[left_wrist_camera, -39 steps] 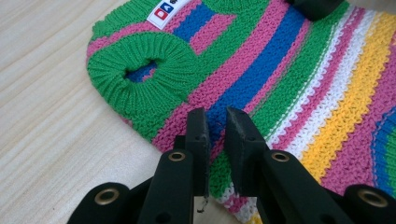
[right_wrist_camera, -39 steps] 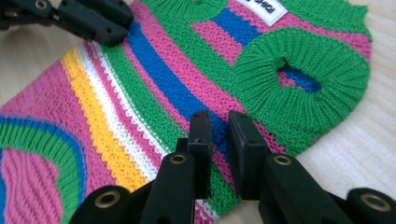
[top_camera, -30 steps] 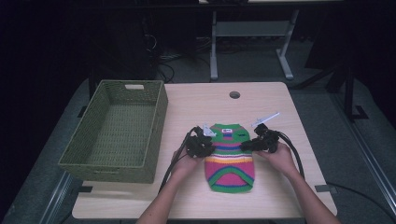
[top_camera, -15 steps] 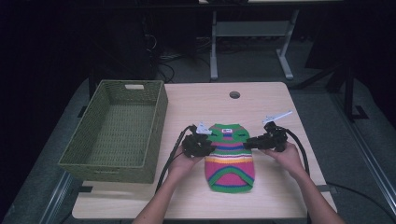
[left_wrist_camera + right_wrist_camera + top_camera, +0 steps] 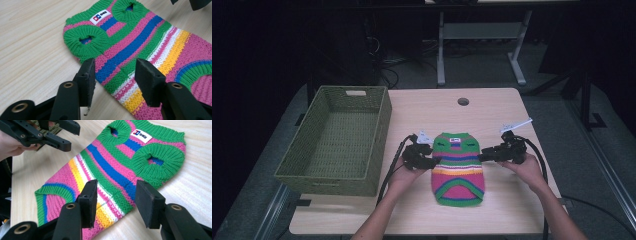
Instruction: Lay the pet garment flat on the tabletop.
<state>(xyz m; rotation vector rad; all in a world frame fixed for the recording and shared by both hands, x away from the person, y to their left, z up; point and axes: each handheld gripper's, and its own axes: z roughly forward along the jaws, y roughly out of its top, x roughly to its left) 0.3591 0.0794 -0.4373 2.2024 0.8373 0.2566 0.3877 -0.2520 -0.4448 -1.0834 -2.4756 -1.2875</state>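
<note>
Smoothing looks finished: striped knitted sweater (image 5: 458,167) lies flat mid-table beside the wicker basket (image 5: 337,137), left gripper (image 5: 428,159) and right gripper (image 5: 486,156) just opened, jaws empty at its edges, so folding would need fresh grips.

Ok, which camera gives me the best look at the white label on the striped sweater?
The right gripper view: the label sits large and sharp at the green neck edge of the sweater, its print partly legible. The left gripper view shows it clearly too, slightly smaller and tilted. The high view shows it as a tiny pale patch.
</note>
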